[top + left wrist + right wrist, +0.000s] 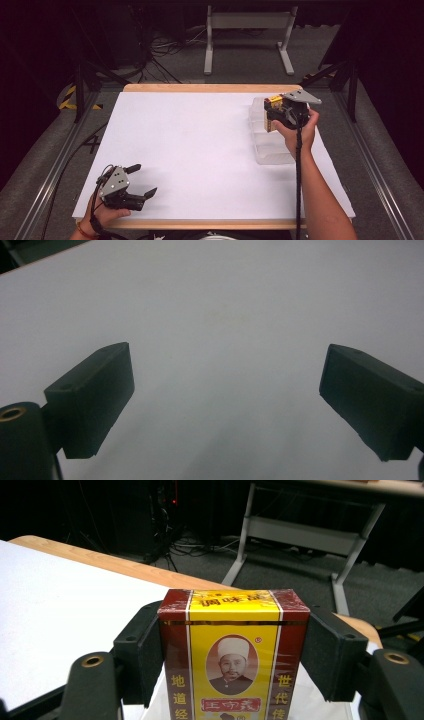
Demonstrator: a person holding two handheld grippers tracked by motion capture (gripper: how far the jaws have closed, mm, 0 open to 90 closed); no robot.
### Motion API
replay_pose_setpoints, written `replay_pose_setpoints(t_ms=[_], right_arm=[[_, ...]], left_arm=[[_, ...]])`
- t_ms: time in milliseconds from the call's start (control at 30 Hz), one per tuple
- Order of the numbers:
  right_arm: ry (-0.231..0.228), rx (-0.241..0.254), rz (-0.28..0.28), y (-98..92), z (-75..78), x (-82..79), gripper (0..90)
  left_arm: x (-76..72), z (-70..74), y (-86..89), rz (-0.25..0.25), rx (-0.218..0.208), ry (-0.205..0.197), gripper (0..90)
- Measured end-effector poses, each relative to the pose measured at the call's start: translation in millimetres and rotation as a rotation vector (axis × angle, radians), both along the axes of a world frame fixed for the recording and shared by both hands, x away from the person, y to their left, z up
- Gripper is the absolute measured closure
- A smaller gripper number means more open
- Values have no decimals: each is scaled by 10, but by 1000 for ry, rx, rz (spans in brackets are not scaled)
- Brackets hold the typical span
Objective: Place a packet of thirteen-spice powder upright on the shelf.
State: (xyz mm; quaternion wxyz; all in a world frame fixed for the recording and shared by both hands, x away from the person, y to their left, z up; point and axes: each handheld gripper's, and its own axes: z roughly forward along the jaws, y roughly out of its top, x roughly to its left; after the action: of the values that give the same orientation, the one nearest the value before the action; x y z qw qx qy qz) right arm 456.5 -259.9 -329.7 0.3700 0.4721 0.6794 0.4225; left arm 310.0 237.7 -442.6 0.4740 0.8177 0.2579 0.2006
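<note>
A red and yellow box (pixel 233 655), printed with Chinese characters and a portrait, is clamped between the two black jaws of the right gripper (pixel 233 652), one pad pressed against each red side. In the high view the box (pixel 273 102) is held above a clear plastic container (pixel 270 145), over the container's far end, with the right gripper (pixel 280 112) and the hand (pixel 300 131) that carries it just beside the container on its right. Whether the box touches the container cannot be told.

The container is set on the white bench (pixel 200 150), near the bench's right edge and towards its far side. A wooden strip is seen along the bench beyond the container.

Well apart from the container, at the near left corner of the bench, the left gripper (pixel 141 180) is rested low with its jaws spread wide and nothing between them. In the left gripper view the two pads (pixel 95 395) are seen far apart over bare white bench (pixel 225 315).

Beyond the container, on the floor past the bench, a pale metal frame (pixel 247 30) and loose cables (pixel 165 47) are seen.
</note>
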Motion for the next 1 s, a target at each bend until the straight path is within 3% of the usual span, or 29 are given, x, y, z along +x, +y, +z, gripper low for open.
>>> replay_pose_setpoints(t_ms=[433,667,1000], right_arm=[[14,25,-96,-155,-151,18,325],[40,24,-92,-152,-157,-2,323],[107,-33,-82,-123,-106,-73,321]], left_arm=[[7,-1,-2,-9,-5,4,79],[4,1,-5,-6,-2,3,79],[-6,11,-6,-6,-4,-4,79]])
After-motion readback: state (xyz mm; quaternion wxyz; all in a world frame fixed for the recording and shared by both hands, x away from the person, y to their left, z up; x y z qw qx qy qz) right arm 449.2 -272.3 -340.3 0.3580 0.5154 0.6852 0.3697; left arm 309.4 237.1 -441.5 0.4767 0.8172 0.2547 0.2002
